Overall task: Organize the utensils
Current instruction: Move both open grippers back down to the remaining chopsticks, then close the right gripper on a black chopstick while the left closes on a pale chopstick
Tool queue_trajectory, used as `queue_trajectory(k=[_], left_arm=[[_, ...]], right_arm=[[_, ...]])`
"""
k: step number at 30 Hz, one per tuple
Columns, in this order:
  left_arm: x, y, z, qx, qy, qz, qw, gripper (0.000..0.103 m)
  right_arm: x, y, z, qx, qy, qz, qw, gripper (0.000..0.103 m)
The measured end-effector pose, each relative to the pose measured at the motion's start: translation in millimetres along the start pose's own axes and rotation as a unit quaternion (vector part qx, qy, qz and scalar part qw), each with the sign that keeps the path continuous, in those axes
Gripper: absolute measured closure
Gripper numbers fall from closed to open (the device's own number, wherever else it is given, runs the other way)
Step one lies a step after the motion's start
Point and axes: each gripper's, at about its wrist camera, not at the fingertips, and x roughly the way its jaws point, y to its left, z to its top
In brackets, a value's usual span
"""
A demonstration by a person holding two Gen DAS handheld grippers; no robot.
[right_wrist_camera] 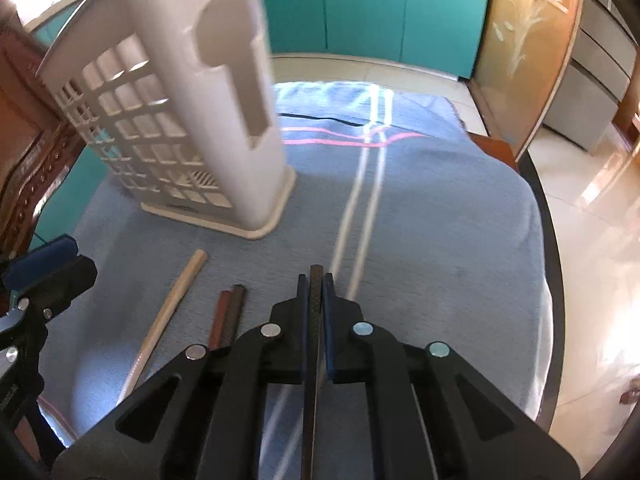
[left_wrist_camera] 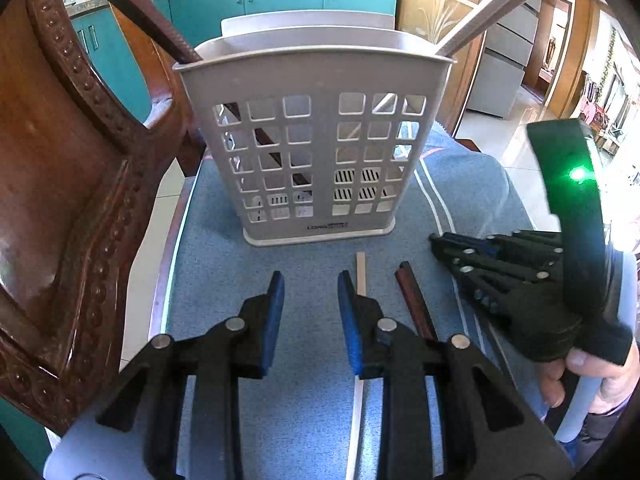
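A: Which step is this?
B: Picking up. The right hand-held gripper (right_wrist_camera: 316, 280) is clamped on a dark thin chopstick (right_wrist_camera: 313, 360), bottom centre; the left hand-held gripper (left_wrist_camera: 311, 284) gapes, holding nothing.
A: Next?
B: Probably lift it into the grey slotted plastic utensil holder (right_wrist_camera: 224, 120), upper left.
A: Surroundings?
B: Blue cloth-covered worktop (right_wrist_camera: 440, 220); teal cabinets (right_wrist_camera: 372, 8) behind.

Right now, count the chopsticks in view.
6: dark one and pale one in the holder; three on the cloth; one chopstick in the right jaws. More may be hidden.
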Motion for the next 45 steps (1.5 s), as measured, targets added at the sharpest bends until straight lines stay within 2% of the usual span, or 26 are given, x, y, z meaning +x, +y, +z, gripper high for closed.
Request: queue_trajectory(k=[4,8,10,12,18,20,27,30,32,34,36,39,42,43,44,45], left_arm=[[3,-5,3,0.005,0.003,-0.001,1.0,0.073],[9,-6,2,0.012,0.009,0.003,0.9999,0.069],[15,-6,2,0.015,0.016,0.005,0.9997,0.067],[21,-7,-1,0.015,0.031,0.002,0.9994,0.067],[45,-17,-7,0.028,0.073,-0.017,0.9968,0.066],[50,-22,-7,0.034,0.076,-0.017,0.9964,0.063],[63,-27,-1,0.035,0.08,-0.011,0.9962,0.064],[64,-27,1,0.03,0.081,-0.019,0.9961,0.077],[64,-29,1,0.033,0.08,-0.017,0.9961,0.08],[64,-29,2,0.033,0.079,-0.016,0.9962,0.09],[68,-32,4,0.033,0.081,-0.012,0.9961,0.093],[68,-29,4,0.03,0.082,-0.014,0.9961,0.092],[66,-25,3,0.027,0.08,-0.005,0.9964,0.081],[66,-25,3,0.027,0.079,-0.005,0.9965,0.081],[67,-25,4,0.025,0.079,-0.006,0.9965,0.081],[67,-25,4,0.025,0.078,-0.005,0.9966,0.081]], right_arm=[[-5,-13,-2,0.025,0.01,0.01,1.0,0.092],[-12,-12,-3,0.007,0.017,0.004,1.0,0.09],[-16,-10,-5,0.001,0.019,0.0,1.0,0.083],[-22,-7,-9,0.001,0.02,0.0,1.0,0.072],[-27,-7,-12,-0.011,0.03,-0.011,0.999,0.069],[-25,-7,-12,-0.016,0.035,-0.014,0.999,0.069],[-20,-4,-17,-0.032,0.048,-0.018,0.998,0.069],[-16,-3,-20,-0.039,0.051,-0.024,0.998,0.069],[-14,0,-23,-0.047,0.049,-0.03,0.997,0.069],[-14,3,-25,-0.058,0.046,-0.036,0.997,0.069],[-15,5,-27,-0.062,0.044,-0.038,0.996,0.069],[-16,6,-28,-0.063,0.045,-0.038,0.996,0.069],[-16,5,-28,-0.058,0.045,-0.039,0.997,0.069],[-16,5,-27,-0.056,0.045,-0.038,0.997,0.07],[-17,5,-28,-0.053,0.043,-0.033,0.997,0.079],[-17,6,-28,-0.052,0.043,-0.022,0.997,0.095]])
